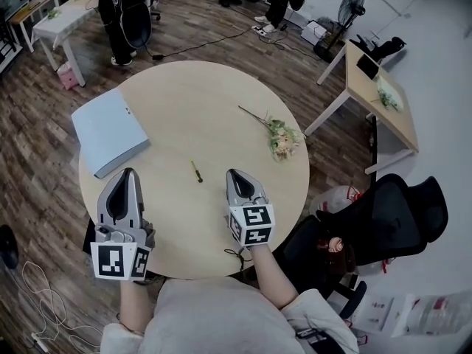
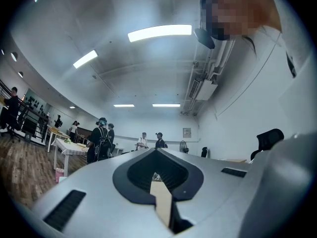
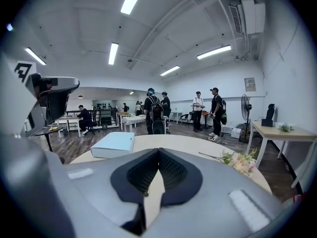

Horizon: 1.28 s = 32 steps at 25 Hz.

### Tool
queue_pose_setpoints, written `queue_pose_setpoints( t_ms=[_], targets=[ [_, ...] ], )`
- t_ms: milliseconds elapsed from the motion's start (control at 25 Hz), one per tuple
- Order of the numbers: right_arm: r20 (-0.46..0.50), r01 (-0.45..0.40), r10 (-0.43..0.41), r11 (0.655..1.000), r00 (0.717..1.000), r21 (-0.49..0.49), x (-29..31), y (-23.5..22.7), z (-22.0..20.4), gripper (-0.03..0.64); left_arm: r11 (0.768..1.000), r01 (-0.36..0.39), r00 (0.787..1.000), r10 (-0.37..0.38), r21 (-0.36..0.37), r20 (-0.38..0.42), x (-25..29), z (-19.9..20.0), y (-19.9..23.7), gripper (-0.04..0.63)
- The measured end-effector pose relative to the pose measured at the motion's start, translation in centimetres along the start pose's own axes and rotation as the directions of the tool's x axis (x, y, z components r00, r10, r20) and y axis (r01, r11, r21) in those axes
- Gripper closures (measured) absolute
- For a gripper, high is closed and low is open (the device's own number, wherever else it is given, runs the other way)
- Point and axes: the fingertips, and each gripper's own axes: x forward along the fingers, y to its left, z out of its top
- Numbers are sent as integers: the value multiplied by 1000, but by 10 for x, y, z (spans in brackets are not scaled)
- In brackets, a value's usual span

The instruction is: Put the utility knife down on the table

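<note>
Placement reads as complete: the utility knife lies flat on the round table, just below the centre of the frame in the head view, with nothing touching it. It points roughly up and down the frame.

Left gripper: rests at the lower left of the tabletop, well apart from the knife. In the left gripper view its jaws meet at the tips and only bare tabletop shows through the slot behind them, so it holds nothing.

Right gripper: rests at the lower centre of the tabletop, near the knife and to its right, not in contact with it. In the right gripper view the jaws are likewise closed tip to tip and carry nothing.

Other items on the table:
- a pale blue folder at the upper left edge;
- a sprig of flowers at the right side.
Both sit clear of the knife.

Remaining work: none that the task sentence requires, judging by how the knife lies. At most, the grippers could be drawn back from the table.
</note>
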Motion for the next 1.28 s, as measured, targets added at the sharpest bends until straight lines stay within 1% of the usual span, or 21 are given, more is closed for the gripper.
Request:
queue_pose_setpoints(
  t_ms=[200,480,760,1000,1280],
  targets=[
    [63,23,-22,1000,998,-16,-28,-8,22,606,1000,12,1000,-12,10,18,-6,11,-18,588],
    [129,0,-1,1000,992,8,-66,-18,49,606,999,29,998,-30,30,47,-14,25,-47,588],
    [224,35,-27,999,974,-29,-109,-30,84,606,998,41,996,-44,46,77,-22,41,-72,588],
    [298,36,-24,999,954,-33,-144,-34,105,606,996,49,993,-57,72,101,-32,53,-93,588],
    [341,39,-28,999,940,-25,-179,-40,115,606,994,57,990,-68,91,123,-46,65,-114,588]
  ],
)
